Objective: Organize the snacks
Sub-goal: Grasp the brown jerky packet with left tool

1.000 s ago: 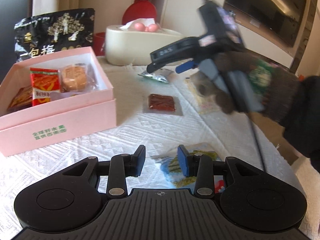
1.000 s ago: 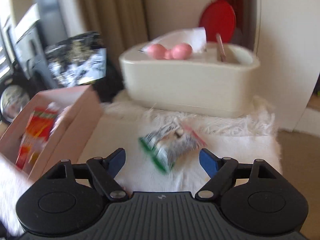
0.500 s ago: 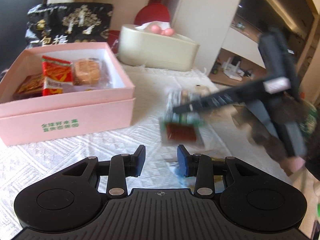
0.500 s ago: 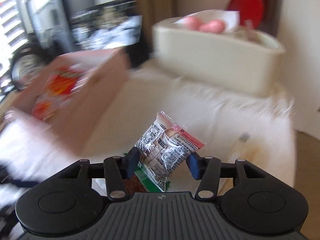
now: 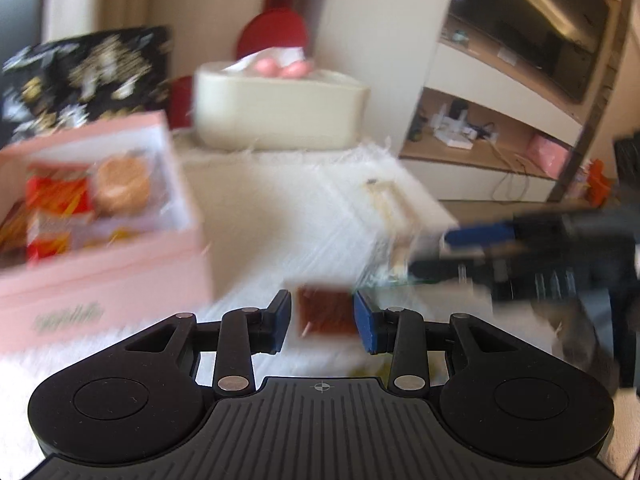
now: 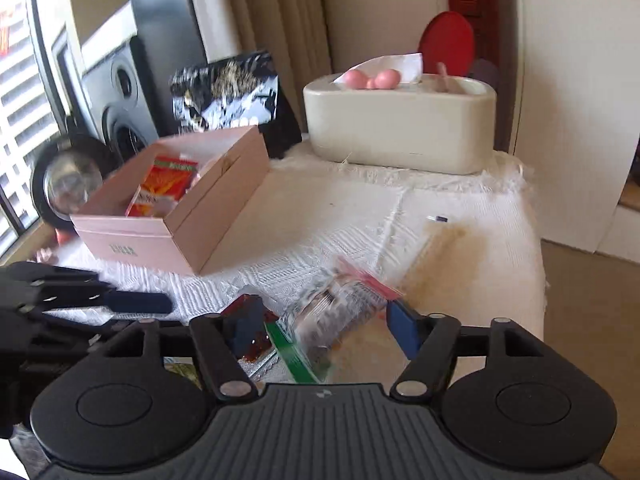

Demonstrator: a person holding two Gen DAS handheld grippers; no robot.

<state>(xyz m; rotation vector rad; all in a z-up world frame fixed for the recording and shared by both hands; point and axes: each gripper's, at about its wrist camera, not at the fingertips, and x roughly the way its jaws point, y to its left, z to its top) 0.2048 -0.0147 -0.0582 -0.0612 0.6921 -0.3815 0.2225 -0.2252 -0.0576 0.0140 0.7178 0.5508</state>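
- Hovering low over the white tablecloth (image 6: 328,216), the right gripper (image 6: 324,326) has its blue pads spread wide, with a clear silver-and-green snack packet (image 6: 320,320) sitting between them. Too blurry to say if either pad actually touches it, but it doesn't look clamped.
- The left gripper (image 5: 320,322) is partly open too, fingers framing a small dark red snack square (image 5: 326,312) lying on the cloth right in front of it. Nothing pinched there as far as I can see.
- In the right wrist view, that red square (image 6: 250,338) lies just left of the silver packet, near the front edge of the cloth.
- The pink box (image 6: 176,208) sits open toward the left edge, with a red-orange packet (image 6: 164,188) and a round cake (image 5: 122,190) inside.
- A cream tissue box (image 6: 400,128) stands at the back edge, and a black patterned bag (image 6: 228,92) is behind the pink box.
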